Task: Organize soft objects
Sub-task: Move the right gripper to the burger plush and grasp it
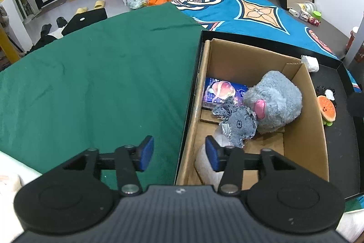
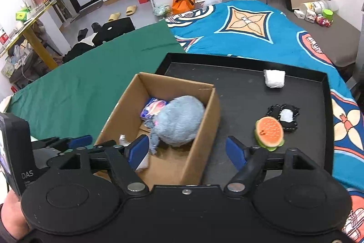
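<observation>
A cardboard box (image 1: 316, 106) stands in a black tray (image 1: 193, 74). In the box lie a grey plush toy (image 1: 277, 101) with a pink patch, a scrap of denim (image 1: 238, 124), a blue printed packet (image 1: 224, 92) and a white soft bundle (image 1: 204, 165). My left gripper (image 1: 179, 155) is open above the box's near left corner, holding nothing. My right gripper (image 2: 186, 153) is open over the box's (image 2: 204, 129) near right wall, also holding nothing. On the tray floor (image 2: 227, 83) rest a burger-shaped toy (image 2: 269, 132), a black-and-white soft piece (image 2: 284, 116) and a white wad (image 2: 274, 78).
The tray sits on a bed half covered by a green cloth (image 1: 91, 83) and a blue patterned blanket (image 2: 250, 33). A grey ledge with small items (image 2: 318, 13) runs along the far right. A person's hand (image 2: 11, 215) grips the left device at the lower left.
</observation>
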The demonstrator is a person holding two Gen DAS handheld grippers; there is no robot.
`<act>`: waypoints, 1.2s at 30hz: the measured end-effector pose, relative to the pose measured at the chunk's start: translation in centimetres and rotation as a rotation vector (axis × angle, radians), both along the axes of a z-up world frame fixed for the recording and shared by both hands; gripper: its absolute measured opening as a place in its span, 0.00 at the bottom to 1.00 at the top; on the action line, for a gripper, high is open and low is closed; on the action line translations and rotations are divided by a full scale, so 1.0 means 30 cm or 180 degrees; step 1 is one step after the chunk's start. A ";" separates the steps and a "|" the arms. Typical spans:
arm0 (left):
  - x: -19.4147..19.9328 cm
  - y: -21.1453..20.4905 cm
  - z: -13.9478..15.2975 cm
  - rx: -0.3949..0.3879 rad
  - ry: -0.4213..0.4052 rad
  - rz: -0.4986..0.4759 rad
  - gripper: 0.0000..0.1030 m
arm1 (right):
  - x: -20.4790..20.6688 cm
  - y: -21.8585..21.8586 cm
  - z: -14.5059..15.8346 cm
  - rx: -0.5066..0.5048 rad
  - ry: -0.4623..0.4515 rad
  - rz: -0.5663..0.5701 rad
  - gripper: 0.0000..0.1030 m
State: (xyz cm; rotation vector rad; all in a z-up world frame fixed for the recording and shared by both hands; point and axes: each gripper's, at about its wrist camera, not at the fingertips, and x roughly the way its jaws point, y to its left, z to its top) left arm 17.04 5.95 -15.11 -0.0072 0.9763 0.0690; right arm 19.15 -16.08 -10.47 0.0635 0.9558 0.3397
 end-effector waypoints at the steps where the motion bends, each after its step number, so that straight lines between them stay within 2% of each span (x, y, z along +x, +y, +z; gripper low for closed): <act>1: -0.001 -0.003 0.002 0.0018 -0.0008 -0.0005 0.55 | 0.003 -0.011 0.000 -0.0006 -0.0006 0.0000 0.74; 6: -0.003 -0.026 0.007 0.0117 -0.0042 -0.0037 0.68 | 0.025 -0.070 -0.007 -0.0004 -0.0025 -0.0015 0.76; 25: 0.004 -0.103 0.009 0.0508 0.0016 -0.0119 0.68 | 0.107 -0.327 -0.036 0.0139 -0.0053 -0.0187 0.77; 31: 0.004 -0.128 0.008 0.0609 0.0017 -0.0159 0.68 | 0.135 -0.390 -0.104 0.0248 -0.0006 -0.0317 0.78; 36: 0.002 -0.145 0.012 0.0674 -0.0011 -0.0179 0.68 | 0.142 -0.399 -0.168 0.0314 0.0087 -0.0290 0.78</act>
